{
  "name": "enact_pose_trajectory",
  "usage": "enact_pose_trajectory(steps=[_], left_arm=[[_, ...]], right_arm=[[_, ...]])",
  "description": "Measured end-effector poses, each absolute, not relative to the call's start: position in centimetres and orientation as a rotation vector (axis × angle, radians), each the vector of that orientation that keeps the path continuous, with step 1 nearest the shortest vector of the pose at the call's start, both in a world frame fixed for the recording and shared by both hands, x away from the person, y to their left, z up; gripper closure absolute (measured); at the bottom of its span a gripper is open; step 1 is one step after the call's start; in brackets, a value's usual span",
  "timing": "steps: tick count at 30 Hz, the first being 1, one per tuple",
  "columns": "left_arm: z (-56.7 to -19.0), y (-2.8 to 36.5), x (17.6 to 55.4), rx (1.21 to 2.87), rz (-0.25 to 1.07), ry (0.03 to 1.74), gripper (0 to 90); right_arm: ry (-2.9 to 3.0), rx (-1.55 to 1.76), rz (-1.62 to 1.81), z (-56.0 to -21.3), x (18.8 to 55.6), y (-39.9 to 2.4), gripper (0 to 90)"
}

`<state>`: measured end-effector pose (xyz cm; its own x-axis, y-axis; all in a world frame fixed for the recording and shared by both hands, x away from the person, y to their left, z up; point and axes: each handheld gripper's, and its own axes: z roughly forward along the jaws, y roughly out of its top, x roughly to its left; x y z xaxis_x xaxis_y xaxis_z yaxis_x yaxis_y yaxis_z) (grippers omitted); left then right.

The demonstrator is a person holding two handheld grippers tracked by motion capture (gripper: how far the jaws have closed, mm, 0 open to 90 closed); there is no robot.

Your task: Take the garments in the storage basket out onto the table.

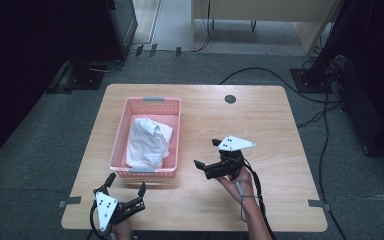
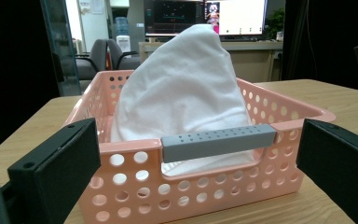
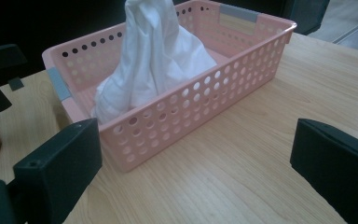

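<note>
**Both grippers spread, basket w/ cloth ahead of them**

Your left gripper (image 1: 126, 186) sits just short of the near end of the pink basket (image 1: 121, 134), jaws spread wide, nothing btwn them. In the left gripper view the basket (image 2: 135, 186) is straight ahead and close; its grey handle (image 2: 218, 141) lies roughly centred btwn your jaws, no contact visible. White cloth (image 2: 186, 88) is inside the basket, piled up well above the rim.

Your right gripper (image 1: 207, 153) is held off the basket's long side, apart from it, jaws also wide open and empty. In the right gripper view the basket (image 3: 200, 100) lies ahead and slightly left, at an angle; the cloth (image 3: 154, 60) stands in a peak toward its nearer end. Bare table (image 3: 242, 158) fills the gap btwn your jaws and the basket wall.

High view: cloth (image 1: 147, 140) rests inside the basket; table (image 1: 260, 120).
</note>
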<state>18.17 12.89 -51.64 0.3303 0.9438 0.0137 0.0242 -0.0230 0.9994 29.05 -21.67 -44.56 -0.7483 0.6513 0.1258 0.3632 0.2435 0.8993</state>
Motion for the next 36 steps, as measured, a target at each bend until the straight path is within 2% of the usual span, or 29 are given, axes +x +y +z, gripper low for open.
enact_pose_trajectory(steps=[36], left_arm=[[-51.6, 13.0, 18.2, 1.383, 0.946, 0.961, 0.0]], right_arm=[[2.300, 0.874, 1.543, -44.3, 31.1, -15.9, 1.8]])
